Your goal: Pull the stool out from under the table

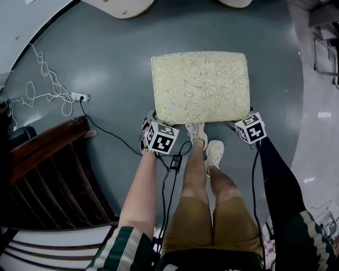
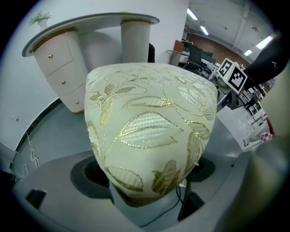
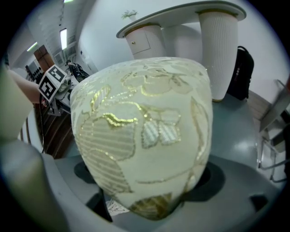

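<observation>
The stool [image 1: 201,87] has a cream cushion with a gold leaf pattern and stands on the grey floor, clear of the white table [image 1: 119,6] at the top edge. My left gripper [image 1: 153,123] is at its near-left corner and my right gripper [image 1: 241,123] at its near-right corner. In the left gripper view the cushion corner [image 2: 149,113] fills the space between the jaws of the left gripper [image 2: 145,192]. The right gripper view shows the other corner [image 3: 145,131] the same way, held in the right gripper [image 3: 145,201]. The stool's legs are hidden.
The person's legs and white shoes [image 1: 204,140] stand just behind the stool. A dark wooden chair [image 1: 47,174] is at the left, with a power strip [image 1: 79,97] and loose cables nearby. A metal frame [image 1: 323,53] is at the right. The table pedestal [image 2: 136,43] and drawer unit [image 2: 61,68] stand beyond.
</observation>
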Action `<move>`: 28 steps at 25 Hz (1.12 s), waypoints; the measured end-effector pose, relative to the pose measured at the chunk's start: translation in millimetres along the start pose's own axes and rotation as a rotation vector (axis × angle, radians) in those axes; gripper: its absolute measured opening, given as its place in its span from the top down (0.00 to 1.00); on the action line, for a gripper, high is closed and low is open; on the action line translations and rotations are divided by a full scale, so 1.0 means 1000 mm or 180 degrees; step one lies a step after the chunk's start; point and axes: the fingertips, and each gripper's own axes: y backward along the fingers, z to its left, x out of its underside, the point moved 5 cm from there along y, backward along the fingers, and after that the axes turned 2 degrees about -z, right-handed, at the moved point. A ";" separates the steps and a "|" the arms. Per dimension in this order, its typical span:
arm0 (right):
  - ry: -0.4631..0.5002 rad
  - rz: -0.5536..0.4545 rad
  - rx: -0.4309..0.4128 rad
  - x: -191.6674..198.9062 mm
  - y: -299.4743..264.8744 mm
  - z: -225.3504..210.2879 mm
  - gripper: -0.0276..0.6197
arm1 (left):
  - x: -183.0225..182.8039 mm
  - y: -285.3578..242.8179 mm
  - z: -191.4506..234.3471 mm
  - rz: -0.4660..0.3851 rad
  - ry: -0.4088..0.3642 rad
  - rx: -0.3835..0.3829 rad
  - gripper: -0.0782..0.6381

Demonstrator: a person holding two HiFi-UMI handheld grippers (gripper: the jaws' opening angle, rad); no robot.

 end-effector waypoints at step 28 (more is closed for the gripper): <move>0.0367 0.0116 0.0243 0.025 -0.031 0.039 0.15 | 0.083 -0.026 -0.003 0.0529 0.0324 0.0036 0.24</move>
